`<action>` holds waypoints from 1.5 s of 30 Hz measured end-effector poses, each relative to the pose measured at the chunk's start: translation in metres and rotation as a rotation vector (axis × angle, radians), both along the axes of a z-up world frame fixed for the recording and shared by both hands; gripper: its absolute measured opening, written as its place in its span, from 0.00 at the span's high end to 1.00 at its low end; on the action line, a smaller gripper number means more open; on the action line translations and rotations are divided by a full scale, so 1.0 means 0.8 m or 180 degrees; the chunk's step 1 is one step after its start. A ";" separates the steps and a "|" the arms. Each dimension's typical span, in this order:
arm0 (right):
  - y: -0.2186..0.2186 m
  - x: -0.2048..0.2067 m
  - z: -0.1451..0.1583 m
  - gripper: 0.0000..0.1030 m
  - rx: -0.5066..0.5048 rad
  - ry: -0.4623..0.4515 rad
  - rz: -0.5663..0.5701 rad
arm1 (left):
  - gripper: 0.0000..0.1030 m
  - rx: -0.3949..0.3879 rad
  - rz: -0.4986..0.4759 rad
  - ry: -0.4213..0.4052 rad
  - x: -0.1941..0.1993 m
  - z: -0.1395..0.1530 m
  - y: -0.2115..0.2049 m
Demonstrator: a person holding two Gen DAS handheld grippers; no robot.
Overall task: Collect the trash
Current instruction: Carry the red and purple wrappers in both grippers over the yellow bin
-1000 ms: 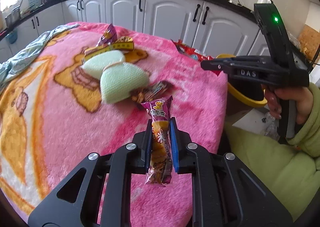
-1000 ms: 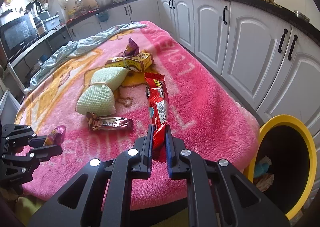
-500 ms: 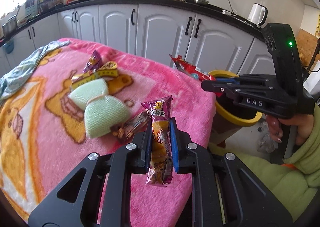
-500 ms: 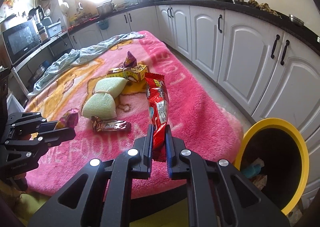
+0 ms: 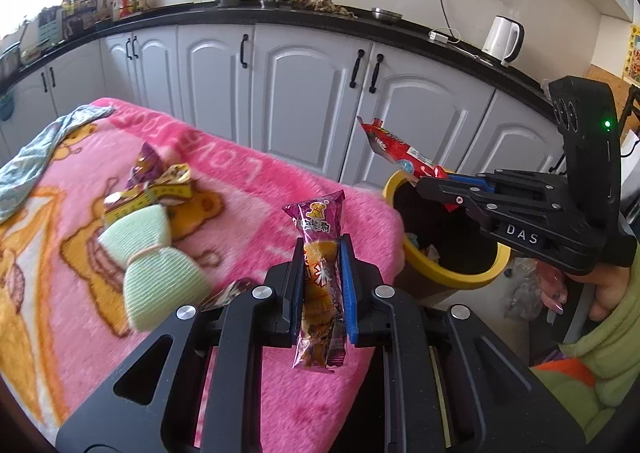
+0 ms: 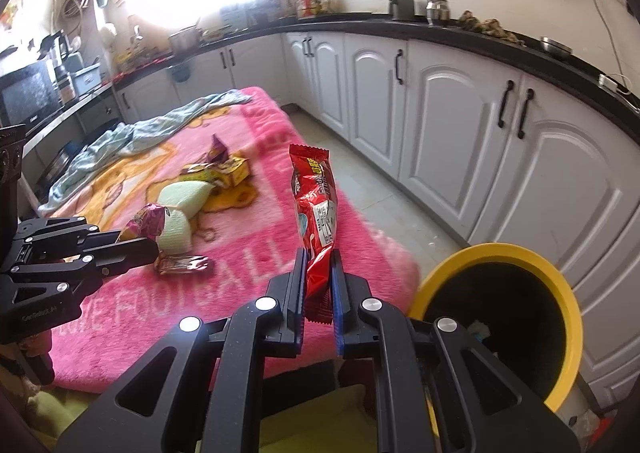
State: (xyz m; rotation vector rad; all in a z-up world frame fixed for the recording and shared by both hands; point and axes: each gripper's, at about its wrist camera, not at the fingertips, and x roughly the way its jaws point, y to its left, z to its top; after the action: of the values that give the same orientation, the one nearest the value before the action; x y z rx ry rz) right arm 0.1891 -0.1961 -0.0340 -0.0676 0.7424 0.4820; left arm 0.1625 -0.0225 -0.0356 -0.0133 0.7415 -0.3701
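Left gripper (image 5: 320, 285) clamps purple wrapper (image 5: 318, 253) | right gripper (image 6: 318, 289) clamps red wrapper (image 6: 314, 205)

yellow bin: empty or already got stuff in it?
Not empty. The yellow bin has wrappers on its dark floor in both wrist views; how full, cannot tell.

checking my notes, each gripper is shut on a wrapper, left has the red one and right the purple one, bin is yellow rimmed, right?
Swapped. The left gripper is shut on the purple wrapper, per the left wrist view; the right gripper is shut on the red wrapper, per the right wrist view. The bin is yellow rimmed.
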 end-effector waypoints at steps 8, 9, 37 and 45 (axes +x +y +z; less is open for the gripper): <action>-0.044 -0.001 0.007 0.89 0.0046 -0.0057 -0.0232 | 0.89 -0.0011 -0.0172 -0.0061 0.015 0.012 -0.037; -0.050 -0.002 0.008 0.89 0.0054 -0.0063 -0.0267 | 0.89 -0.0013 -0.0189 -0.0066 0.017 0.013 -0.041; -0.184 -0.013 0.003 0.89 0.0344 -0.0004 -0.1013 | 0.89 -0.0167 -0.0612 -0.0004 0.063 0.007 -0.154; -0.213 -0.013 -0.016 0.89 0.0348 0.0098 -0.1206 | 0.89 -0.0228 -0.0728 0.0123 0.084 -0.008 -0.191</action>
State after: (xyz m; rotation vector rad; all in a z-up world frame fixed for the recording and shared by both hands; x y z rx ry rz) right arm 0.1790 -0.3661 -0.0471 0.1808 0.7371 0.1614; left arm 0.2295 -0.1755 -0.0419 -0.0031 0.7698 -0.6159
